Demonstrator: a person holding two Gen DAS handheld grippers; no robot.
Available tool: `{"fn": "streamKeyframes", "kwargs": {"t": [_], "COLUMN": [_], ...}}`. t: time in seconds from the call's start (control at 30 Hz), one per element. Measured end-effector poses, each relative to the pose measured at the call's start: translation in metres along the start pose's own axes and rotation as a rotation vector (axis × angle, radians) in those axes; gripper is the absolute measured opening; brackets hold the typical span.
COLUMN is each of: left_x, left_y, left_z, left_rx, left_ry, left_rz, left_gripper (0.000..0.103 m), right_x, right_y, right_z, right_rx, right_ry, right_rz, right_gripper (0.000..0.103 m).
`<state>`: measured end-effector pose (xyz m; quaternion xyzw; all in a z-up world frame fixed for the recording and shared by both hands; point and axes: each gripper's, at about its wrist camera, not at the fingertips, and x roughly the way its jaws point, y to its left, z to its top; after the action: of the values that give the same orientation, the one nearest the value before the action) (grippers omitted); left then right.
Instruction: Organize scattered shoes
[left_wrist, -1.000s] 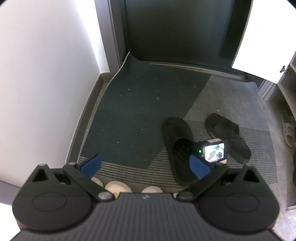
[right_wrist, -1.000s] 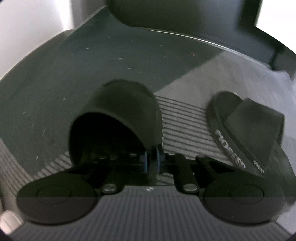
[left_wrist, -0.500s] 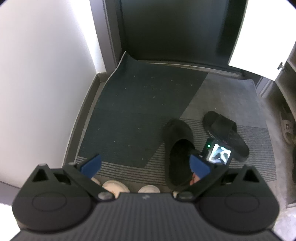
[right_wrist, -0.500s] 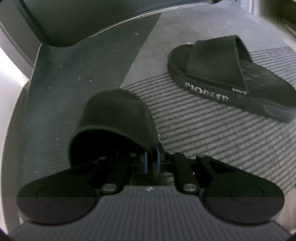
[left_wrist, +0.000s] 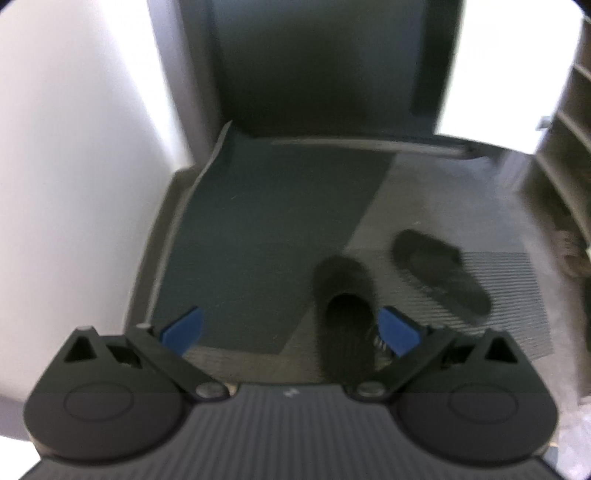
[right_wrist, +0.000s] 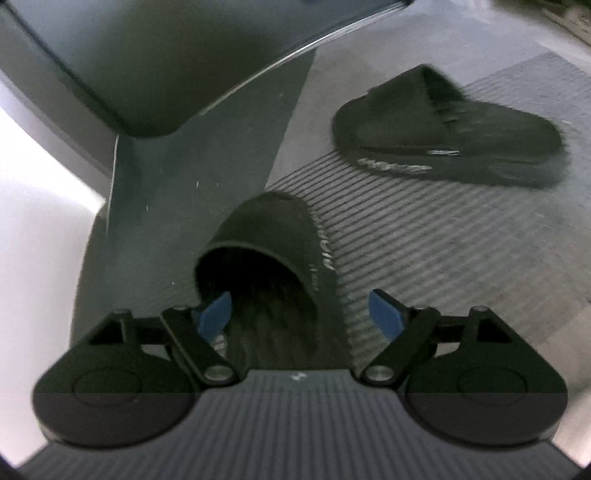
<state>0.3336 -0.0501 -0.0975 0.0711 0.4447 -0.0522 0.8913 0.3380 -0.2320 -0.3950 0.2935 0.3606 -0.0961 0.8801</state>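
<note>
Two black slide sandals lie on the striped part of a door mat. The nearer sandal (right_wrist: 273, 258) (left_wrist: 345, 306) points away from me, its heel between the blue pads of my right gripper (right_wrist: 301, 315), which stands open around it without touching. The second sandal (right_wrist: 447, 136) (left_wrist: 439, 273) lies apart to the right, at an angle, with white lettering on its side. My left gripper (left_wrist: 290, 330) hangs open well above the mat, nothing between its fingers. Both views are blurred by motion.
The mat (left_wrist: 266, 229) has a dark green part and a grey striped part, in front of a dark door (left_wrist: 317, 62). A white wall (left_wrist: 74, 166) runs along the left. Open shoe shelves (left_wrist: 565, 147) stand at the right with a light shoe (left_wrist: 570, 254) at their foot.
My right gripper, shut on the nearer sandal's strap edge, has opened and drawn back. My left gripper has risen and the pale shoes under it have left view.
</note>
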Motion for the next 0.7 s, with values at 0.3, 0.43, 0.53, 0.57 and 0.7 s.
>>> {"fn": "streamKeyframes", "kwargs": {"t": [0.3, 0.43, 0.53, 0.57, 0.7], "left_x": [0.17, 0.228, 0.264, 0.272, 0.333], "left_y": [-0.094, -0.142, -0.182, -0.19, -0.221], "left_z": [-0.01, -0.014, -0.011, -0.011, -0.008], "left_rx": [0.265, 0.369, 0.483, 0.498, 0.505], "left_ry": [0.065, 0.03, -0.04, -0.045, -0.02], "left_rz": [-0.233, -0.257, -0.24, -0.23, -0.201], "left_gripper": [0.103, 0.103, 0.103, 0.103, 0.103], "right_x": [-0.101, -0.13, -0.137, -0.136, -0.125], "right_y": [-0.057, -0.084, -0.105, -0.111, -0.119], "right_z": [0.015, 0.023, 0.03, 0.033, 0.038], "right_rx": [0.058, 0.072, 0.07, 0.066, 0.037], "right_ry": [-0.238, -0.315, -0.341, -0.342, -0.325], "right_rz": [-0.017, -0.058, -0.111, -0.128, -0.152], "right_gripper": [0.085, 0.086, 0.086, 0.086, 0.086]}}
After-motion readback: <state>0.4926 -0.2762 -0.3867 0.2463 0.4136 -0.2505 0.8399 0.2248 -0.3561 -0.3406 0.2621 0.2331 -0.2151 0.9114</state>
